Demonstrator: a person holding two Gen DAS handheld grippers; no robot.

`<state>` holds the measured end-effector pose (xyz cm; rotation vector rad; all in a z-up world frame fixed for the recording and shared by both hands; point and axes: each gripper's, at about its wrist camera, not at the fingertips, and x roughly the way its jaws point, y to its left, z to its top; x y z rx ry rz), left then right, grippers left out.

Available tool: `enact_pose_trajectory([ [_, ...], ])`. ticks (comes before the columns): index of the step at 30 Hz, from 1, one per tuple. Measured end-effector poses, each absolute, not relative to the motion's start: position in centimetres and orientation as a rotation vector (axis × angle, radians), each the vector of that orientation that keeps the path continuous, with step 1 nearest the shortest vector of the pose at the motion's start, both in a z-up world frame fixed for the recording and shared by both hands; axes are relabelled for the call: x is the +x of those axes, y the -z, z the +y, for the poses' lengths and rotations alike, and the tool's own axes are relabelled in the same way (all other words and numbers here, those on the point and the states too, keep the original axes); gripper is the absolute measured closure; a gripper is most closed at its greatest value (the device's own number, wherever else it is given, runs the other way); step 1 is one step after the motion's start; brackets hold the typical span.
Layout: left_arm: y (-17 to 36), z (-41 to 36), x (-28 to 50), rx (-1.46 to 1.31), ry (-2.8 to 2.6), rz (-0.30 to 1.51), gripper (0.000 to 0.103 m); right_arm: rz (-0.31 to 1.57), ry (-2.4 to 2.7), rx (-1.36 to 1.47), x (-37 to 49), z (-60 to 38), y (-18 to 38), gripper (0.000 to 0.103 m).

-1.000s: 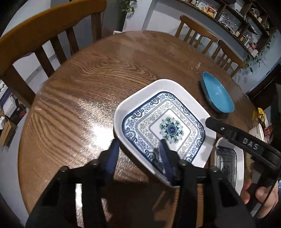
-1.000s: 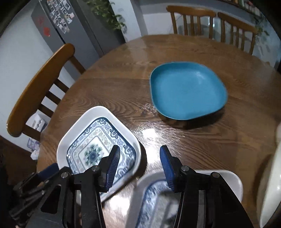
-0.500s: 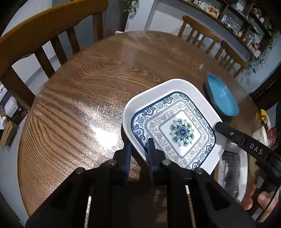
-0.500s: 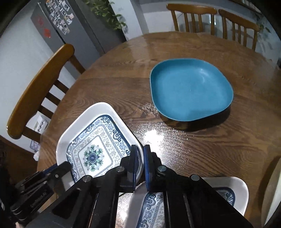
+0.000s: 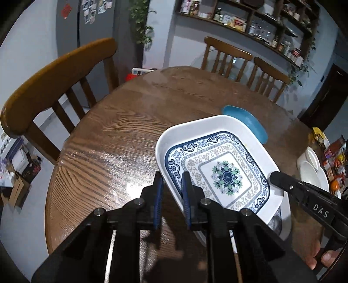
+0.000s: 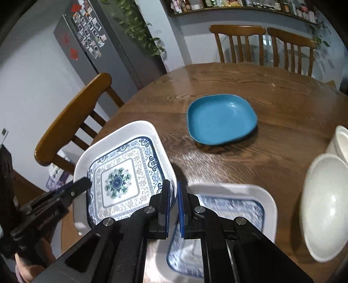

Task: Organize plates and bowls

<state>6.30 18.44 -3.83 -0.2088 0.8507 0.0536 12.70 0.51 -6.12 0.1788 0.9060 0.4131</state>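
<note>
Round wooden table (image 6: pixel 271 91), two patterned plates (image 6: pixel 121 182) (one clamped by both grippers (image 6: pixel 173 191)), one blue plate (image 6: pixel 220 118)

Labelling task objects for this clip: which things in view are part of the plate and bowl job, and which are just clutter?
Job:
- patterned plate, gripped at opposite rims by left tongs and right tongs
- second patterned plate on the table
- blue plate
- white bowls

Clutter:
- snack packets
- chairs
- fridge
- wall shelves
</note>
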Motion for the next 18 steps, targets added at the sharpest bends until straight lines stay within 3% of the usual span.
enact_pose_trajectory([
  [18,4.5,12.2,5.9,-0.096,0.064,0.846,0.089,0.893,-0.342,0.264,7.7,-6.1,7.6,0.094],
])
